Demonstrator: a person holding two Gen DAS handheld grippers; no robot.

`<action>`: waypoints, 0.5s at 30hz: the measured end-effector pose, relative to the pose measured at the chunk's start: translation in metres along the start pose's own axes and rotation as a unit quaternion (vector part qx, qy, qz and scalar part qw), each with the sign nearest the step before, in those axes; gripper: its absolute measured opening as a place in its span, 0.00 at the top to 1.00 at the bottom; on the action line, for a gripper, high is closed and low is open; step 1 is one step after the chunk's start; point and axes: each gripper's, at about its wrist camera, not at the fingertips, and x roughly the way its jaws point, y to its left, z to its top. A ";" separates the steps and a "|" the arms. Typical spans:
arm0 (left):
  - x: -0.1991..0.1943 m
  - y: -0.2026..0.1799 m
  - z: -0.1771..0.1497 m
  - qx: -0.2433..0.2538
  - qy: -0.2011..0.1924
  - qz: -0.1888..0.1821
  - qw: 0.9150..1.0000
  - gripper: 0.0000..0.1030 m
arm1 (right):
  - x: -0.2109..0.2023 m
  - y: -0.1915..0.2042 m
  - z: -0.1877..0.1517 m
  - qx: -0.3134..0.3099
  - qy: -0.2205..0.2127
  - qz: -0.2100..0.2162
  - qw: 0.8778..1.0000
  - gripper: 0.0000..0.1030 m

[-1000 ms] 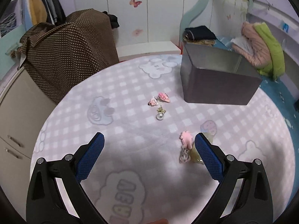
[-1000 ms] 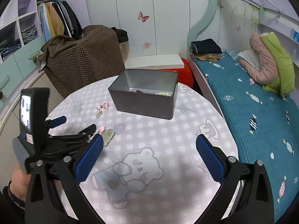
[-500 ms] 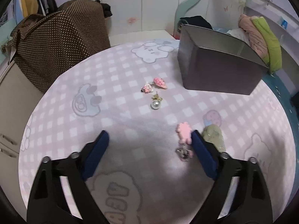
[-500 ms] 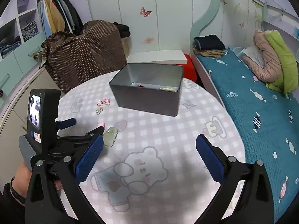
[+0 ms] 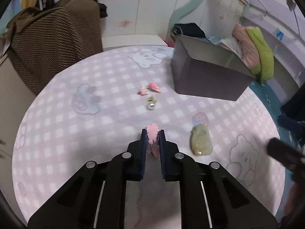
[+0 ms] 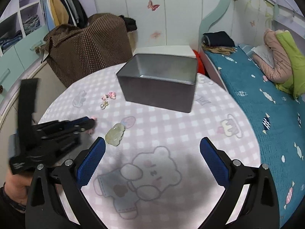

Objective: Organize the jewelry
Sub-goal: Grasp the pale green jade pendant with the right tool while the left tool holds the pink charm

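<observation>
My left gripper [image 5: 152, 135] is closing its jaws on a pink flower charm [image 5: 152, 128], and the blue pads press it from both sides at the table surface. The right wrist view shows that left gripper [image 6: 91, 123] low at the table's left, with the pink charm [image 6: 93, 118] at its tip. A pale green jade pendant [image 5: 201, 142] [image 6: 115, 134] lies just right of it. A pearl earring [image 5: 151, 106] [image 6: 103, 106] and small pink pieces [image 5: 150, 88] [image 6: 109, 96] lie farther back. My right gripper [image 6: 152, 152] hangs open over the bear print, holding nothing.
An open grey tin box [image 5: 205, 82] [image 6: 158, 93] stands at the back right of the round, checked tablecloth [image 6: 190, 126]. A brown dotted cover [image 5: 47, 38] bulks behind the table's left. A bed with a teal sheet [image 6: 266, 105] runs along the right.
The left jaws have come from wide open to closed on the pink charm as the gripper moved in on it. The right gripper has dropped slightly toward the table.
</observation>
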 end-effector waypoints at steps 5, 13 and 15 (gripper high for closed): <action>-0.027 0.015 -0.006 -0.023 -0.022 0.011 0.999 0.88 | 0.032 0.023 0.004 -0.023 0.023 0.020 0.999 0.08; -0.050 0.029 -0.015 -0.038 -0.034 0.020 0.999 0.88 | 0.070 0.053 0.002 -0.054 0.056 0.022 0.997 0.36; -0.051 0.034 -0.018 -0.046 -0.032 0.020 0.998 0.88 | 0.071 0.064 -0.003 -0.091 0.042 -0.001 0.995 0.46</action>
